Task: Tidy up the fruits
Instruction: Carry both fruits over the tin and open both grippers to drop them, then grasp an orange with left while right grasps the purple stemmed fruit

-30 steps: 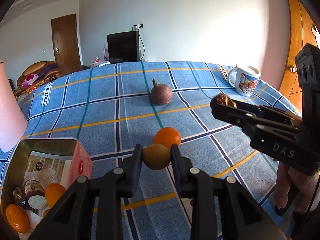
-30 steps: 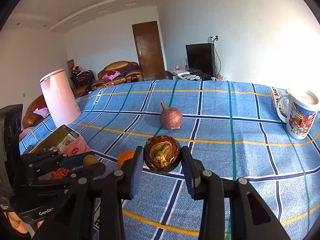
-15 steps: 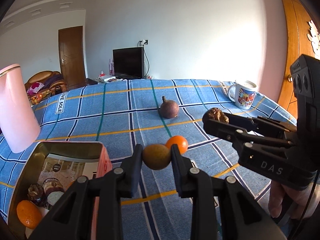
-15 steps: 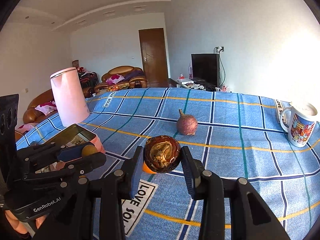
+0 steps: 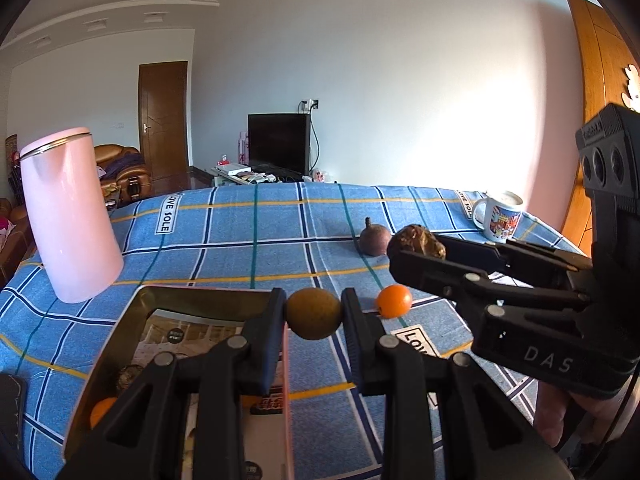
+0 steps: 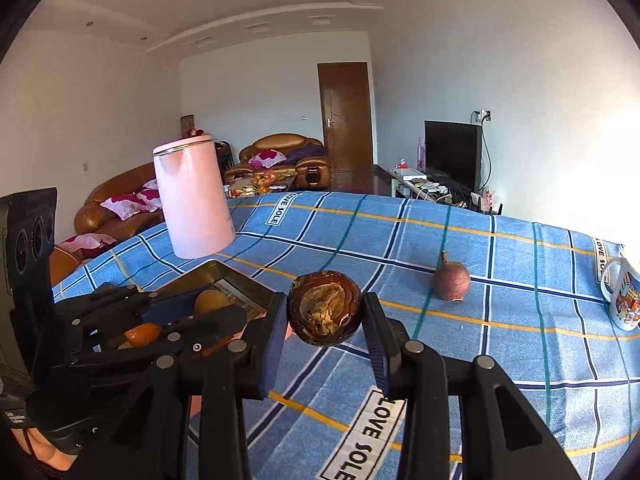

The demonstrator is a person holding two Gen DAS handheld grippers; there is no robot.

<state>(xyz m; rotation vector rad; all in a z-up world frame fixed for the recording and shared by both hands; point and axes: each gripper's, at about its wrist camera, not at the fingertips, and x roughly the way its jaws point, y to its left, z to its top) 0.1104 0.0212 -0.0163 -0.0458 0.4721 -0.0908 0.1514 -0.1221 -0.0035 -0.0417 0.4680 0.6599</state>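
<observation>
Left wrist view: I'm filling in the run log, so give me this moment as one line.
left claw: shut on yellow-brown fruit | right claw: shut on dark shrivelled fruit | tin: open, near left claw | orange: on cloth

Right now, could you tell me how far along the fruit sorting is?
Partly done: the tin already holds at least one orange fruit. In hand: the left gripper clamps a yellow-brown fruit near the tin's rim, and the right gripper clamps a dark, shrivelled fruit. Left on the cloth: a small orange and a purple fruit.
</observation>
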